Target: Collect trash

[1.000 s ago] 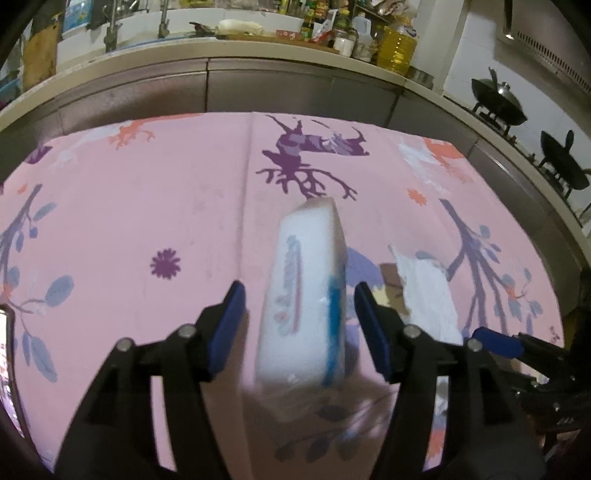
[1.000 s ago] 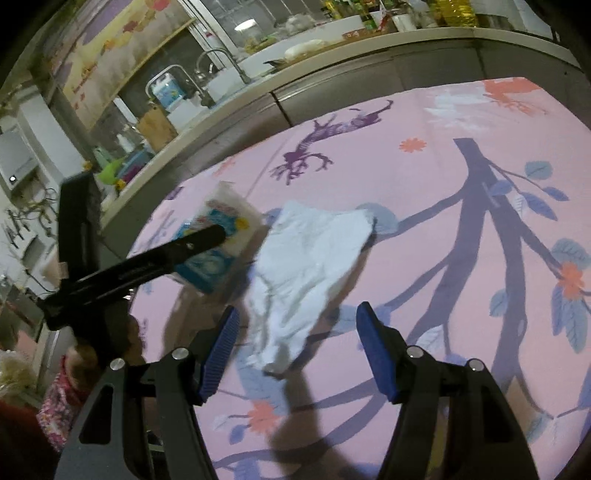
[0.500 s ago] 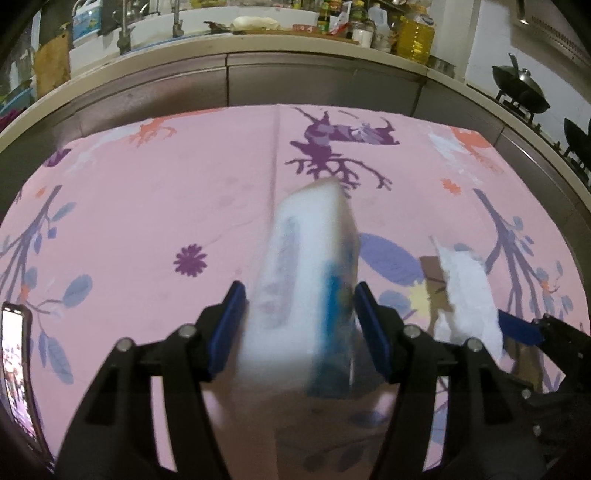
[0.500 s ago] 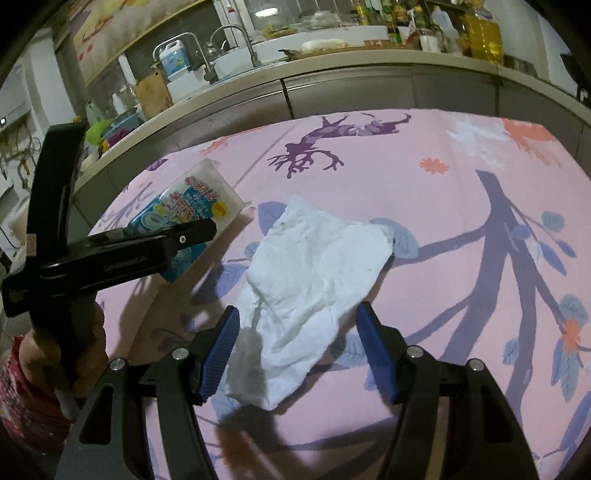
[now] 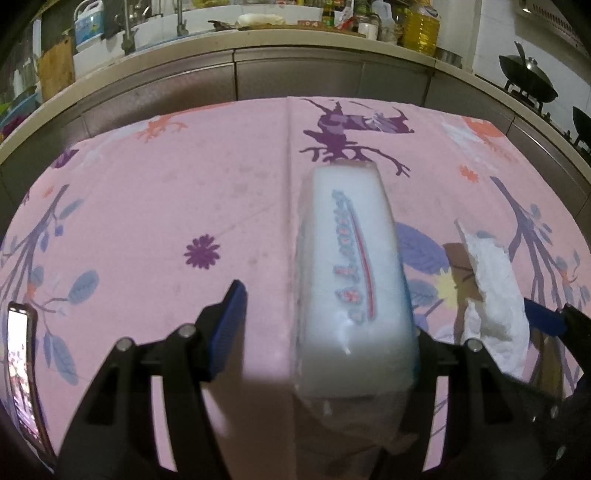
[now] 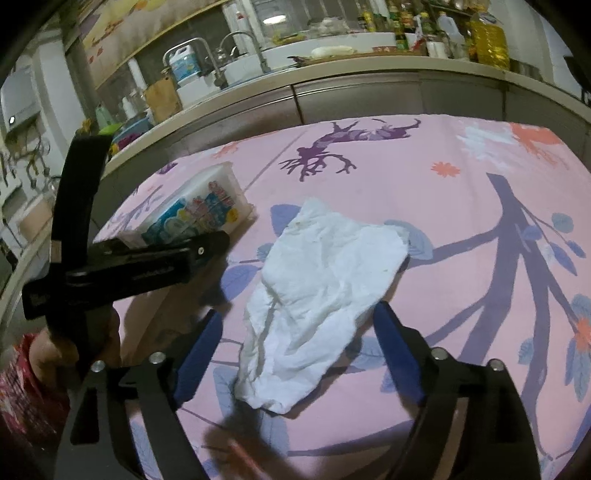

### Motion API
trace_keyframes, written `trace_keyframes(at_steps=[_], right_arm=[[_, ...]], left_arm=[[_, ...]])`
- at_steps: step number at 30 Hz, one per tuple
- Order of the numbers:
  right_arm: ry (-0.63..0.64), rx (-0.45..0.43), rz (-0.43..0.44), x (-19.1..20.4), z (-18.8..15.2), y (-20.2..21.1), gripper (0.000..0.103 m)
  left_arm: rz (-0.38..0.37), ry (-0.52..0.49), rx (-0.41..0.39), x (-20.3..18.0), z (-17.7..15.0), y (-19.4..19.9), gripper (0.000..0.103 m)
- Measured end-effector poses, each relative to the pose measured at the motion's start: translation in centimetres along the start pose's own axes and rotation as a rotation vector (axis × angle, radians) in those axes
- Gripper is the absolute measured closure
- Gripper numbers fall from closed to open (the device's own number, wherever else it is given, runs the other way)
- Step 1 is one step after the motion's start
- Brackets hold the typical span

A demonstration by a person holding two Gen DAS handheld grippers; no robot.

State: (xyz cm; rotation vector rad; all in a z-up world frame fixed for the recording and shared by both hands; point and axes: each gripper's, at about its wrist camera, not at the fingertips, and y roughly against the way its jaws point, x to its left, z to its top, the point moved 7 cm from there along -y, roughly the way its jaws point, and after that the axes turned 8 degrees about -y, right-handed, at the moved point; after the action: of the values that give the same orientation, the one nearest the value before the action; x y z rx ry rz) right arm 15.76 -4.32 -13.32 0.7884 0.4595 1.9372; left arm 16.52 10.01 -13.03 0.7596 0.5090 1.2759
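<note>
here | pink floral tablecloth (image 6: 461, 206) | kitchen counter (image 6: 369, 70) behind | left tool (image 5: 325, 325) apart around tissue pack (image 5: 354, 277) | right tool (image 6: 295, 343) just widened, astride crumpled tissue (image 6: 325, 291)

I am standing in a home kitchen. Past my table's pink floral tablecloth (image 5: 155, 206) runs a curved countertop (image 6: 332, 70) with a sink faucet (image 6: 236, 44), a wooden chopping board (image 5: 55, 70), sauce bottles (image 5: 354, 18) and a big jug of cooking oil (image 5: 421, 31). A black wok (image 5: 528, 81) sits on a gas burner against tiled walls.
</note>
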Motion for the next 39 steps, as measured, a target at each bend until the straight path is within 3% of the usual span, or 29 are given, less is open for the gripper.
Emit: trace_keyframes(at_steps=[3, 16, 18, 26, 33, 39], right_arm=[[0.023, 0.020, 0.018, 0.6, -0.2, -0.3, 0.005], [0.036, 0.019, 0.011, 0.7, -0.3, -0.3, 0.005], [0.038, 0.017, 0.005, 0.6, -0.4, -0.2, 0.005], [0.062, 0.016, -0.044, 0.9, -0.7, -0.1, 0.006], [0.064, 0.001, -0.085, 0.4, -0.7, 0.1, 0.018], [0.078, 0.006, -0.110, 0.0, -0.3, -0.1, 0.020]], left_arm=[[0.006, -0.007, 0.000, 0.2, -0.1, -0.1, 0.041], [-0.002, -0.034, 0.002, 0.1, -0.1, -0.3, 0.032], [-0.001, -0.031, 0.036, 0.2, -0.4, -0.9, 0.005], [0.001, -0.037, 0.035, 0.4, -0.6, -1.1, 0.005], [0.001, -0.041, 0.035, 0.4, -0.6, -1.3, 0.005], [-0.004, -0.047, 0.033, 0.4, -0.6, -1.1, 0.005]])
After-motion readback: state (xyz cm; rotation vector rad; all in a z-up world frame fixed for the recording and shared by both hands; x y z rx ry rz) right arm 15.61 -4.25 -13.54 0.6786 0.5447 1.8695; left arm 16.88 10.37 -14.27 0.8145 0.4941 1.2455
